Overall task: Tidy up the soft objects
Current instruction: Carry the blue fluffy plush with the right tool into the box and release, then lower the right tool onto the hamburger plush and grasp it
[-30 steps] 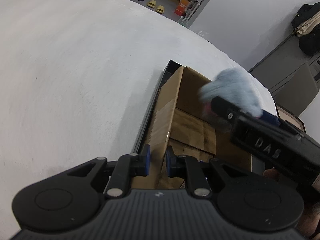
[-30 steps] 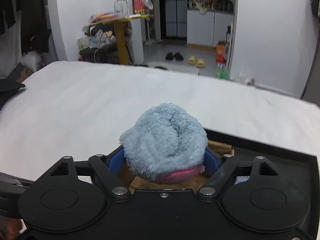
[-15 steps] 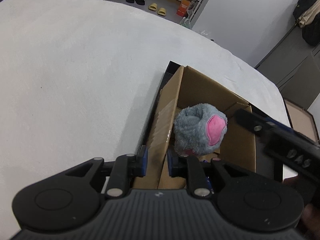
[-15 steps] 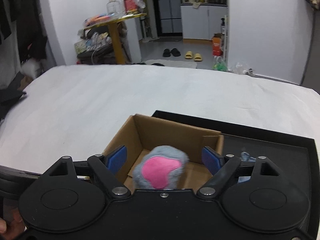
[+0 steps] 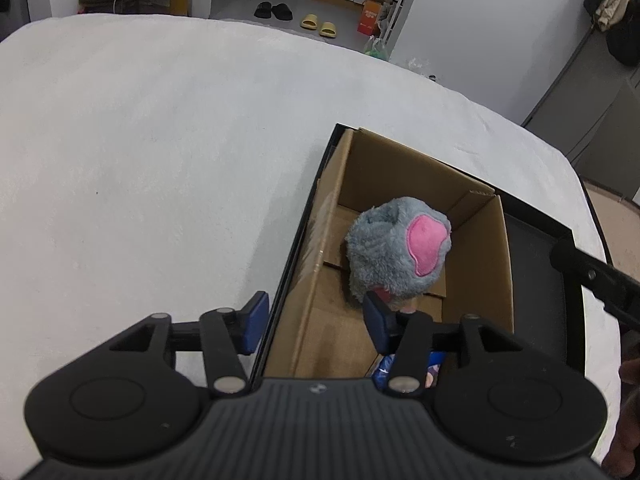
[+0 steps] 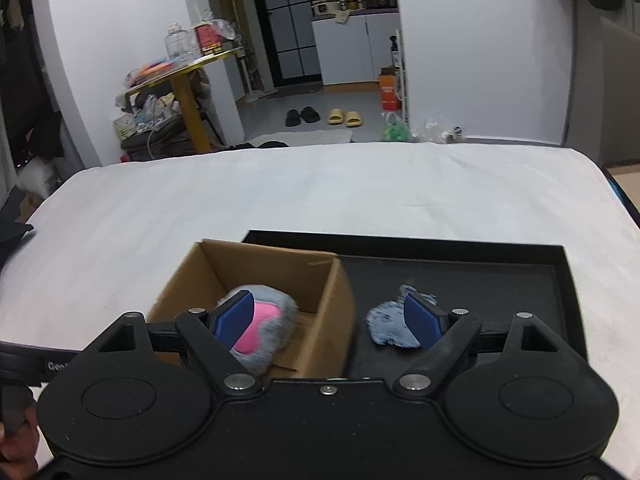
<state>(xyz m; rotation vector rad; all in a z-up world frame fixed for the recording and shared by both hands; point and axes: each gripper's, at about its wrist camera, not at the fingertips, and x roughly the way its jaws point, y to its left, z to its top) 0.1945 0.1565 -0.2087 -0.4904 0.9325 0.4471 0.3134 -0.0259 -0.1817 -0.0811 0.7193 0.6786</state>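
Right gripper (image 6: 329, 322) jaws wide open, empty; a second ago they held the grey plush toy with pink patch (image 5: 400, 250), now lying in the brown cardboard box (image 5: 505, 264). Left gripper (image 5: 316, 326) jaws open astride the box wall, clamped earlier. Next, judged: the blue-grey fuzzy piece (image 6: 386, 326) at 1 o'clock on the black tray (image 6: 480, 280) needs a centred pinch

White walls (image 6: 480, 60) all round, grey floor (image 6: 340, 108) beyond a white bedcover (image 6: 320, 192). Yellow-legged table (image 6: 188, 92) piled with clutter at left. Black slippers (image 6: 303, 115) and yellow slippers (image 6: 345, 117) near a dark-framed glass door (image 6: 288, 20). White cabinets (image 6: 356, 48) behind.
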